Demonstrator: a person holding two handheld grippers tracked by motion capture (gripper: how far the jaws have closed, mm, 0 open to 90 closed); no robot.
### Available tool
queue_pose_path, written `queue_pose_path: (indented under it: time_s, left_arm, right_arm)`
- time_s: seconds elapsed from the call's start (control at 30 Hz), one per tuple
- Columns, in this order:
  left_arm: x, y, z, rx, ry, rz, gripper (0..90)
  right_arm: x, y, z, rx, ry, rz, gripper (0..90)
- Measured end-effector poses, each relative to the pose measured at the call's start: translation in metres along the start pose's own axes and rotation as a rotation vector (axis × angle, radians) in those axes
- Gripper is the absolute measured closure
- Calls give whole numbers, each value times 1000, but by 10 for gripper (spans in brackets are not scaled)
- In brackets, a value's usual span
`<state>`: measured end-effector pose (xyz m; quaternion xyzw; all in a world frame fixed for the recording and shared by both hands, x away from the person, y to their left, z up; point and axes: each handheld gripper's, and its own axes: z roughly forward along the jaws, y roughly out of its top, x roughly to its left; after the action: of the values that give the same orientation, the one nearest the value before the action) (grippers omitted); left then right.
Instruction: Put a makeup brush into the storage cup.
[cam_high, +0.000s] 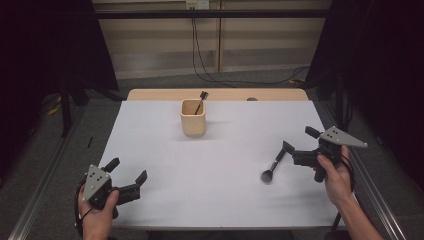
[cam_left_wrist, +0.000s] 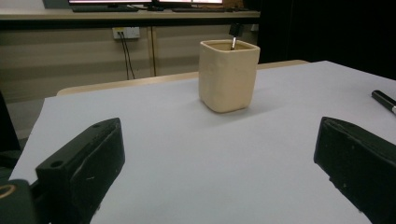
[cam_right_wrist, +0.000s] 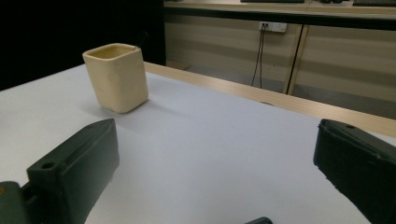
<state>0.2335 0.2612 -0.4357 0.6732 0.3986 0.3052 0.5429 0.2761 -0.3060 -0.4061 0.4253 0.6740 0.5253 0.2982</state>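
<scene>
1. One brush (cam_high: 201, 102) is already stood in the cream cup (cam_high: 193, 118); a second brush (cam_high: 274, 165) is left lying on the white table (cam_high: 220, 195), just under the right gripper (cam_high: 296, 152).
2. Both grippers' jaws are spread apart, nothing clamped; the left gripper (cam_high: 129, 176) is held well apart from the cup.
3. In the right gripper view only a dark tip, probably the lying brush, is caught at the bottom edge; its whole length is given by the high view.

- Table (cam_high: 150, 165) w/ white top, pale wood edge at far side.
- Beige panelled wall (cam_high: 150, 45) behind; socket (cam_high: 197, 4) up top, black cables (cam_high: 200, 55) hang down to floor.
- Grey floor (cam_high: 45, 150); black curtains (cam_high: 45, 40) both sides.
- Dim light.
</scene>
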Motion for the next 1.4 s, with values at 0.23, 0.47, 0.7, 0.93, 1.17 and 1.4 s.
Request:
queue_pose_path:
  time_s: [0.23, 0.47, 0.7, 0.93, 1.17, 1.4]
  left_arm:
    - [0, 1, 0, -1, 11, 7, 20]
    - [0, 1, -1, -7, 3, 18, 20]
    - [1, 1, -1, -10, 8, 11, 20]
    - [0, 2, 0, -8, 4, 19, 21]
    - [0, 1, -1, -9, 0, 19, 21]
    - [0, 2, -3, -23, -16, 21, 23]
  right_arm:
    - [-5, 5, 15, 40, 12, 19, 0]
    - [-5, 8, 26, 86, 33, -12, 0]
    - [-9, 12, 32, 213, 103, 13, 2]
    - [-16, 9, 33, 320, 137, -4, 4]
    - [-21, 8, 33, 446, 137, -49, 10]
    - [-21, 15, 37, 563, 175, -71, 20]
